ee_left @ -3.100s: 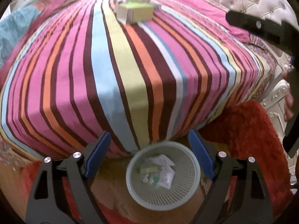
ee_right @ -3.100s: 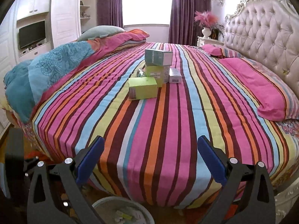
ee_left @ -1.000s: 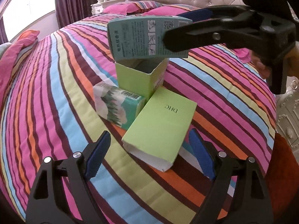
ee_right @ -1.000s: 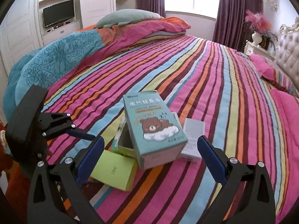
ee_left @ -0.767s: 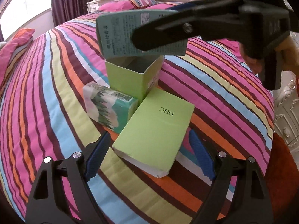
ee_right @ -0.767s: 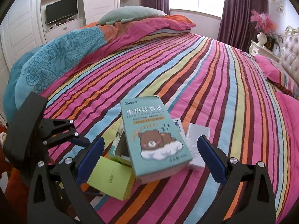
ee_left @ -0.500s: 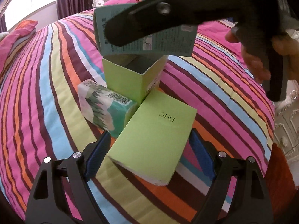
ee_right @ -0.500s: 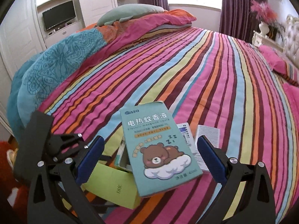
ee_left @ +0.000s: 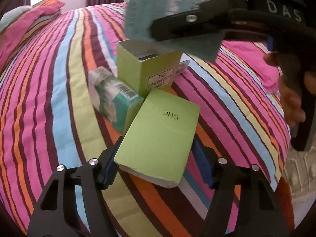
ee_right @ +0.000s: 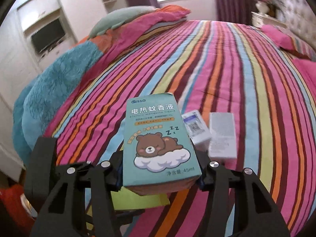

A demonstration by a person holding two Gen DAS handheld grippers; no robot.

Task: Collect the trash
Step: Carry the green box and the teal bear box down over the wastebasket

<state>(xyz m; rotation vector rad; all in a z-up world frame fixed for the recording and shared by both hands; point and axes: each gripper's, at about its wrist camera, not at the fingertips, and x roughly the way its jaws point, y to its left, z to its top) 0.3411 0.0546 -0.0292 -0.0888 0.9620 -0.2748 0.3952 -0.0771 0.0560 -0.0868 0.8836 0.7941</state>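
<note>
My right gripper [ee_right: 159, 172] is shut on a teal box with a sleeping bear [ee_right: 159, 138] and holds it lifted over the pile; it also shows in the left wrist view [ee_left: 138, 15]. My left gripper [ee_left: 156, 164] has its jaws closed against the sides of a flat green DHC box [ee_left: 160, 136] lying on the striped bed [ee_left: 59, 79]. Behind it stands an open green carton [ee_left: 146, 71], and a teal-and-white box [ee_left: 110, 96] lies at its left.
Two small white boxes [ee_right: 197, 128] [ee_right: 222, 136] lie on the bed to the right of the teal box. A folded teal and pink duvet [ee_right: 59, 75] fills the bed's left side. Pink pillows [ee_right: 280, 37] lie at the far right.
Both grippers moved from the bin by the bed up over the pile. The right one closed on the teal box and lifted it off the open carton. The left one closed on the DHC box.
</note>
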